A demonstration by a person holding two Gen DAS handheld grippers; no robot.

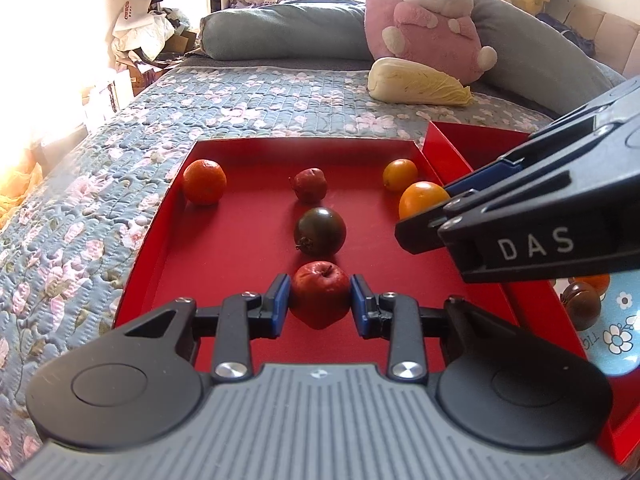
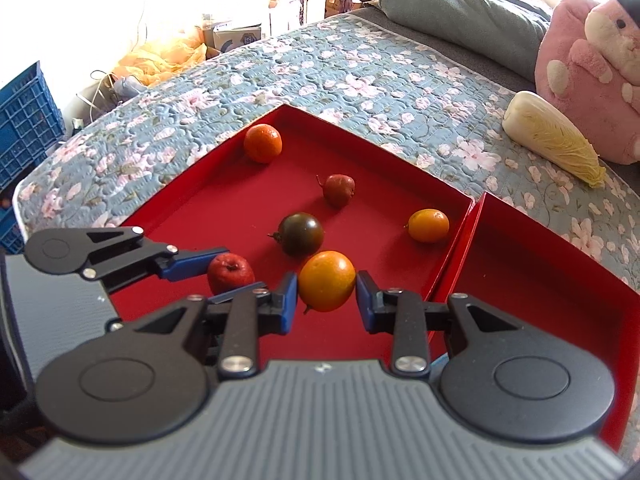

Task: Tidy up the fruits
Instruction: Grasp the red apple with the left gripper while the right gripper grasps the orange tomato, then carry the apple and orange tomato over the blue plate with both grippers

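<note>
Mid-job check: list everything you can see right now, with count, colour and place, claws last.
Red apple: 1, red, near end of tray, between left claw's fingers.
Oranges: 3; one between right claw's fingers, one by the tray's right wall, one in its far left corner.
Dark tomato: 1, green-brown, tray centre.
Small red fruit: 1, behind the tomato.
Large tray: 1, red, on the bed.
Second tray: 1, red, right of the first.
Cabbage: 1, pale yellow, on quilt.
Plush rabbit: 1, pink, behind the cabbage.
Left claw: around the apple.
Right claw: around an orange.
</note>
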